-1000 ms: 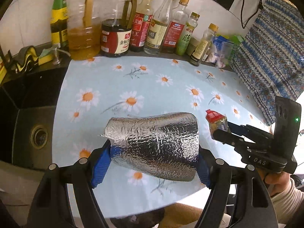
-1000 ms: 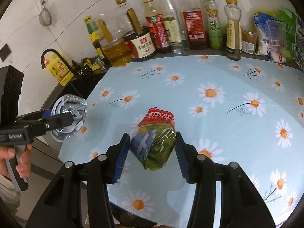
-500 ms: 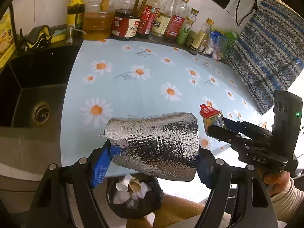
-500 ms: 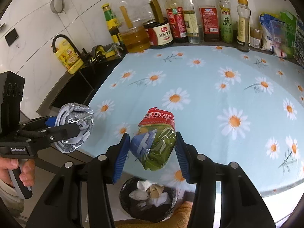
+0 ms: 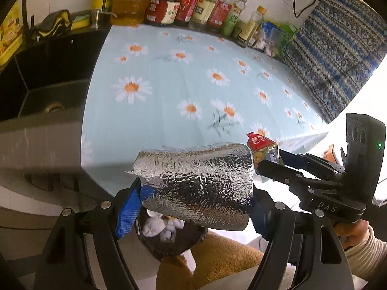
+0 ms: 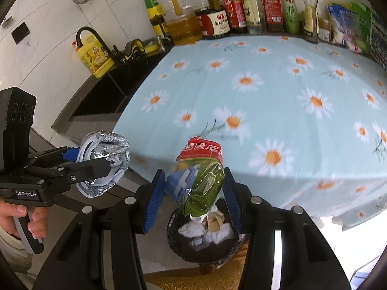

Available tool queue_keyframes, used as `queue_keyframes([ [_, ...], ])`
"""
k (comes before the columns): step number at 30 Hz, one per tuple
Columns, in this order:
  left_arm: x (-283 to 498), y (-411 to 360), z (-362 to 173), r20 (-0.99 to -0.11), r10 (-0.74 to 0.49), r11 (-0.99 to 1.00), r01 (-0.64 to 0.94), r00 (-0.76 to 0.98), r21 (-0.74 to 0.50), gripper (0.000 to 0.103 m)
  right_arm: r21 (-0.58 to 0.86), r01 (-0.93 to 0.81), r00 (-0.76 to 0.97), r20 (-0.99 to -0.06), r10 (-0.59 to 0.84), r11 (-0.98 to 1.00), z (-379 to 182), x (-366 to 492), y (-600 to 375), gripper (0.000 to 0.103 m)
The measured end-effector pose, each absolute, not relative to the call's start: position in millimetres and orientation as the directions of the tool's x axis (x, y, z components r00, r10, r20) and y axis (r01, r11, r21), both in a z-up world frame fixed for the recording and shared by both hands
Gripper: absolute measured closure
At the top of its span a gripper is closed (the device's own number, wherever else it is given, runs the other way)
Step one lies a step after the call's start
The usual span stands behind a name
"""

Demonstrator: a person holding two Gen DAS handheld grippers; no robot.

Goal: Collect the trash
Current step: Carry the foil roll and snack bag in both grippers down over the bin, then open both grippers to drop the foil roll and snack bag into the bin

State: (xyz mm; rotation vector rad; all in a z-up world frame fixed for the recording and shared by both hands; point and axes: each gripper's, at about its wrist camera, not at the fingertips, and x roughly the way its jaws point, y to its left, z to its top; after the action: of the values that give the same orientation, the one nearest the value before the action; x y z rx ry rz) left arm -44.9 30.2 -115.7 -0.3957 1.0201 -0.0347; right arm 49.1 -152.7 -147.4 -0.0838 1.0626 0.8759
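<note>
**Carrying two pieces of trash to the bin**

Hovering past the near edge of the daisy-cloth counter (image 6: 290, 101), both hands appear to be at the drop-off step, with the black-lined trash bin (image 6: 205, 249) on the floor below.

The left tongs (image 5: 196, 193) are clenched on a foil roll (image 5: 193, 181), its long axis running across from pad to pad, roughly level.

The right tongs (image 6: 193, 191) grip a green snack packet (image 6: 200, 181), its long axis near upright, red top up, lower end pointing into the bin.

The next move likely calls for centring each piece over the opening, then releasing.
</note>
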Motion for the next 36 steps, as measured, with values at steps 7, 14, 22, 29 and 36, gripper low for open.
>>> queue_keyframes([
  [7, -61, 29, -143, -0.841, -0.241, 0.915, -0.176, 0.484, -0.363, 0.029, 0.345, -0.644, 0.142, -0.823, 0.55, 0.683, -175, 25, -157, 0.054],
  [14, -73, 23, -180, -0.869, -0.278, 0.901, -0.202, 0.409, -0.383, 0.029, 0.343, -0.639, 0.084, -0.859, 0.506, 0.689, -203, 6, -159, 0.054],
  [22, -79, 18, -229, -0.892, -0.321, 0.876, -0.258, 0.318, -0.408, 0.029, 0.356, -0.621, 0.006, -0.889, 0.459, 0.698, -239, -2, -166, 0.054],
  [29, -75, 16, -265, -0.898, -0.358, 0.851, -0.306, 0.255, -0.426, 0.029, 0.369, -0.615, -0.046, -0.899, 0.436, 0.696, -265, -3, -164, 0.054],
  [36, -67, 12, -284, -0.898, -0.377, 0.831, -0.346, 0.227, -0.436, 0.029, 0.383, -0.605, -0.082, -0.902, 0.424, 0.698, -283, 3, -163, 0.054],
])
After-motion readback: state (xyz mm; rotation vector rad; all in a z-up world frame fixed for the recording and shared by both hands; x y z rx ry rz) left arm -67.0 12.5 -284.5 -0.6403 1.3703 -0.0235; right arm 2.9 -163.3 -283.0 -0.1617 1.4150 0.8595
